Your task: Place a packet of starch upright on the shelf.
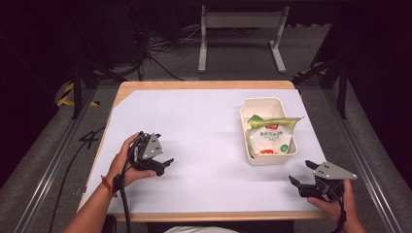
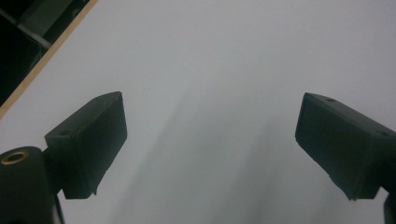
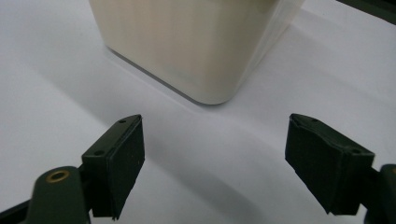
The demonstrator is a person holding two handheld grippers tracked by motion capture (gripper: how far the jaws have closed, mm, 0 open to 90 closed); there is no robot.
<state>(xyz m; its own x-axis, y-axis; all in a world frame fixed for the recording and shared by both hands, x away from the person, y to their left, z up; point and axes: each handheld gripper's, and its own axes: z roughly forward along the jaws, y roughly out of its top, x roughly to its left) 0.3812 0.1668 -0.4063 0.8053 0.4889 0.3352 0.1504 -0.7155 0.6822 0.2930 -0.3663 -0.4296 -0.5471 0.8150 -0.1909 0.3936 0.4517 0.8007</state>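
A cream rectangular tub [image 1: 257,107] stands on the right half of the white table sheet [image 1: 194,141]. Inside it lies a white snack bag [image 1: 269,136] with a green top edge and red print. My right gripper [image 1: 301,172] rests near the table's front right corner, just below the tub, open and empty; in the right gripper view the tub's corner [image 3: 196,51] rises right ahead of my right gripper [image 3: 215,154]. My left gripper [image 1: 166,165] lies at the front left, open with nothing between its fingers; in the left gripper view my left gripper [image 2: 210,144] faces bare white sheet.
The sheet covers a wooden table [image 1: 204,84] whose edge shows at the back. A white metal stand [image 1: 240,22] and cables [image 1: 155,48] sit on the floor beyond. Dark frame rails [image 1: 342,87] flank both sides.
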